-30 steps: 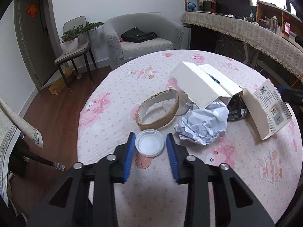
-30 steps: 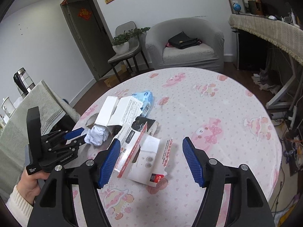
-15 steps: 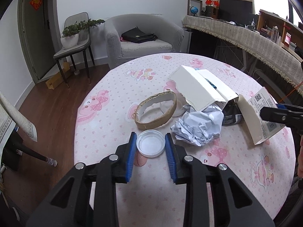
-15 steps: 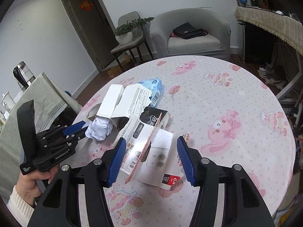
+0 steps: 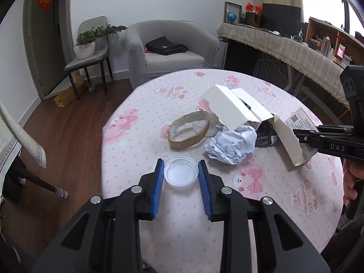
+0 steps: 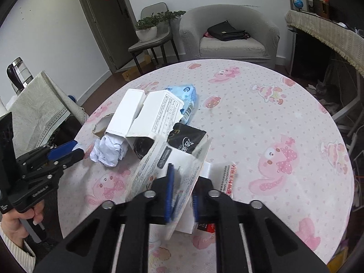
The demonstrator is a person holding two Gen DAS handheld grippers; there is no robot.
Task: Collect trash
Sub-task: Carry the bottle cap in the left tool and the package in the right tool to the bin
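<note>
1. The left gripper sits low over the table with its blue pads on either side of a white plastic lid. The pads are at or very near the lid's rim, narrowed to about its width; I cannot tell whether they are actually squeezing it. The lid lies flat, open side up, which suits a grip across its rim.

2. The right gripper has its pads pressed together on a torn carton flap. It pinches the thin card edge-on, probably because flat card is hard to lift any other way. The carton tilts up from the tablecloth at this end.

3. Just beyond the lid lies a crumpled paper ball, and to its left a brown cardboard ring lying flat on the cloth.

4. Behind them, two white boxes lean together, one over the paper ball. A black packet and a blue wrapper lie against them. All the trash sits in one loose heap on the left half of the table, so both grippers can work close together.

5. No bin shows in either view.

6. Beyond the table stand a grey armchair with a black bag and a chair holding a potted plant.
</note>
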